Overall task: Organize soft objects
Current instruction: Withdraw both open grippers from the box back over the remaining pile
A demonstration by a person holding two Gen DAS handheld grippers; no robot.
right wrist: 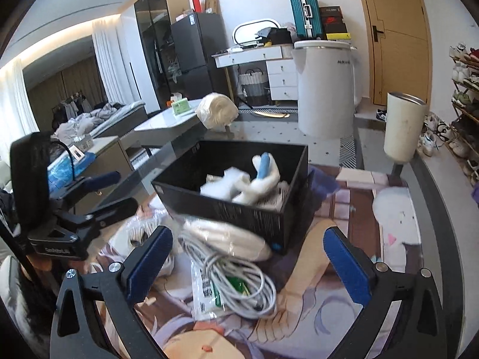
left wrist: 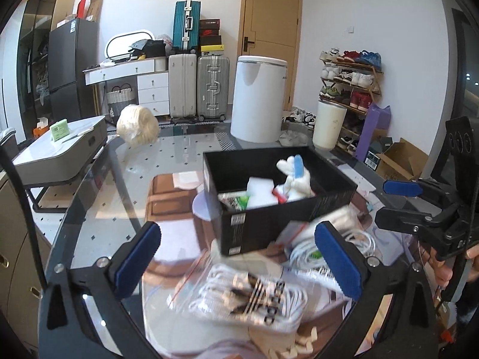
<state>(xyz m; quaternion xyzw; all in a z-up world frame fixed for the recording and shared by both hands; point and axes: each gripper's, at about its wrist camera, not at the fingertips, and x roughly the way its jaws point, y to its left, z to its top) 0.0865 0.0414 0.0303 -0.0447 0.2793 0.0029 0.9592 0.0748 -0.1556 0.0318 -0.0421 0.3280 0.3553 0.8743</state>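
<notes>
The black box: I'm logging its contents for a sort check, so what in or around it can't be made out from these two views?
- Box floor: near wall hides it in both views.
- Plush toy: blurred in the right wrist view; lower part hidden by the wall.
- Bagged white item in front: motion blur, its print unreadable, left wrist view.
- Cable coil label: too small to read.

A lived-in home, a combined bedroom and entry area, is shown. Around the wooden door (left wrist: 271,30), a loaded shoe rack (left wrist: 350,80) is seen to its right and stacked suitcases (left wrist: 197,86) and a white dresser (left wrist: 140,80) to its left. Farther left of the door, an unmade bed (right wrist: 98,116) and curtains (right wrist: 110,62) are visible.
</notes>
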